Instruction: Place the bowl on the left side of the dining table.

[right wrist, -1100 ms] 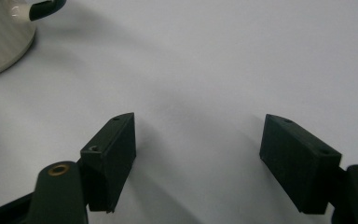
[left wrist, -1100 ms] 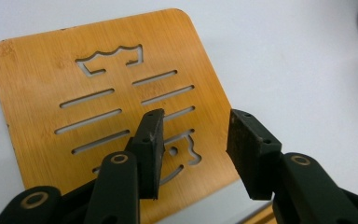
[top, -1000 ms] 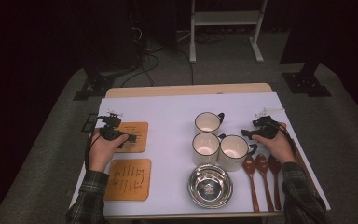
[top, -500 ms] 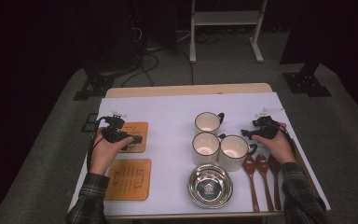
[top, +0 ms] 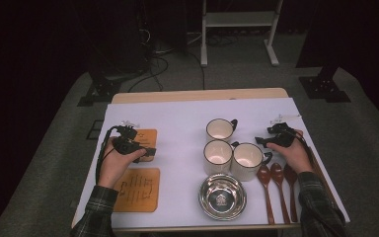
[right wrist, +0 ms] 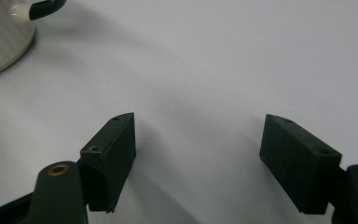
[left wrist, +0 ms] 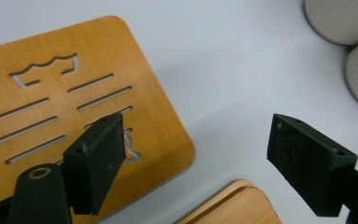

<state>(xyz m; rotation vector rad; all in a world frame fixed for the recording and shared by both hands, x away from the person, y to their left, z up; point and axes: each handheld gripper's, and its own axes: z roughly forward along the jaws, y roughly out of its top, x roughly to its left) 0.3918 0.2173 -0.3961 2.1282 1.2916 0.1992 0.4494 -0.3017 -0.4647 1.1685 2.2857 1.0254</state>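
Wooden coaster point(top: 144, 137) under open left tool point(top: 150, 152)

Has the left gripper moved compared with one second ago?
Yes. The left gripper, jaws just opened and empty, shifted slightly toward the cups, judged against the far wooden coaster beneath it.

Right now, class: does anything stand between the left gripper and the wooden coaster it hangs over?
Nothing visible does. The left gripper hangs open directly over the wooden coaster, one jaw above its corner, with only bare white tabletop between its jaws.
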